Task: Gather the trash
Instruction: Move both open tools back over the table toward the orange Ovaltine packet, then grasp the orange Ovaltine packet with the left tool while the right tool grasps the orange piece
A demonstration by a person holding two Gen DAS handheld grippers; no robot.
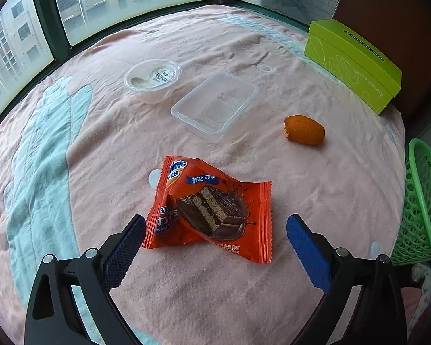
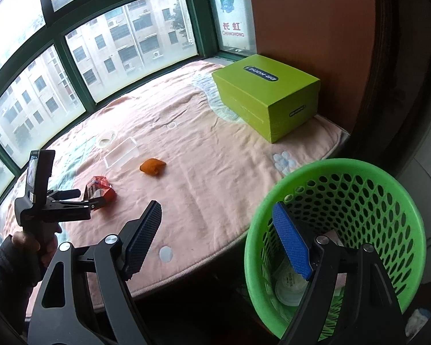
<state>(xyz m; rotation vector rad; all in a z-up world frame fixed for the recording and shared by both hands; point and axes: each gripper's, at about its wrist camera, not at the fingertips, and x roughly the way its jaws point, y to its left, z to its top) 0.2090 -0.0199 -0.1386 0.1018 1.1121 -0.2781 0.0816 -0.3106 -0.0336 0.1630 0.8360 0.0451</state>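
While some trash is already lying in the green basket (image 2: pixel 344 201) | left gripper (image 1: pixel 215 224) fingers are straddling wide the orange wrapper (image 1: pixel 209 210) on the surface | right gripper (image 2: pixel 218 227) is hovering wide, empty | 4 items remaining

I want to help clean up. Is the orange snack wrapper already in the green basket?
No, the orange snack wrapper lies on the pink blanket, between the open left gripper's fingers.

One wrapper (image 1: pixel 208 207), two clear containers (image 1: pixel 215 106), one basket (image 2: pixel 334 241), one box (image 2: pixel 268 97).
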